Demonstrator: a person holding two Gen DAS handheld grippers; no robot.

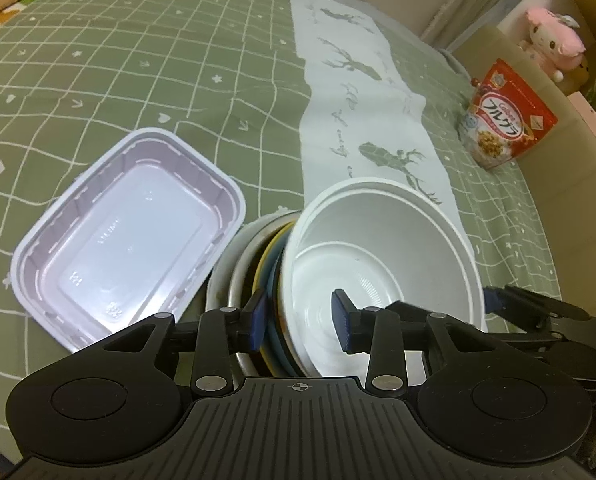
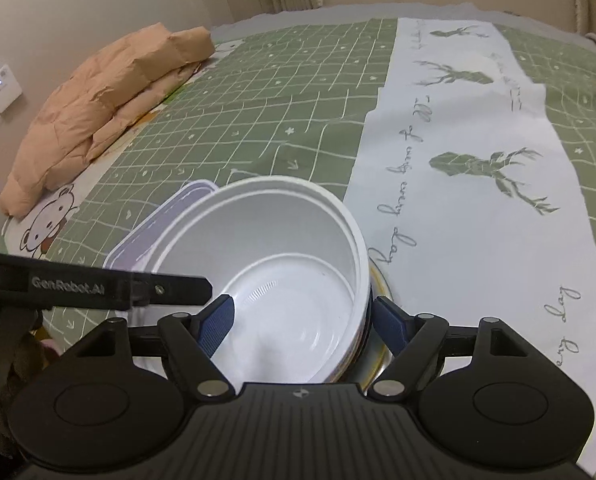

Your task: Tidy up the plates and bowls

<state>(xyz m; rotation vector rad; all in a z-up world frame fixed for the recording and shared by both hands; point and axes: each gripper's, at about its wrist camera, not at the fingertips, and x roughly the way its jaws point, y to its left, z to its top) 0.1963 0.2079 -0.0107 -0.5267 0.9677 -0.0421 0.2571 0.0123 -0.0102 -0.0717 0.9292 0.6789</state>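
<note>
Bowls and plates are stacked up on a green grid-patterned cloth [image 1: 146, 60], pretty much dead centre in front of both cameras. Going left to right in the left wrist view: a rectangular plastic tray [image 1: 126, 236], thin, glossy, ribbed along its pale lilac walls, is sat just beside the stack. Next, the stack of plates [image 1: 258, 264] is seen edge-on, with a metal rim, a yellow one and a bluish one nested together. On top, tilted, a round white bowl [image 1: 382, 256] with smooth walls and a stepped rim is perched. Further right, a white runner printed with green deer [image 1: 362, 92] is laid over the cloth, and a red cereal bag [image 1: 502, 116] is stood near the edge.

The left gripper [image 1: 300, 320] is held low and level, its blue ribbed pads spread apart either side of the bowl's left wall, one outside, one inside, not clamped.

The right gripper [image 2: 302, 322] is likewise spread wide, one pad inside the bowl [image 2: 282, 272], the other outside its right wall; contact can't be confirmed.
</note>
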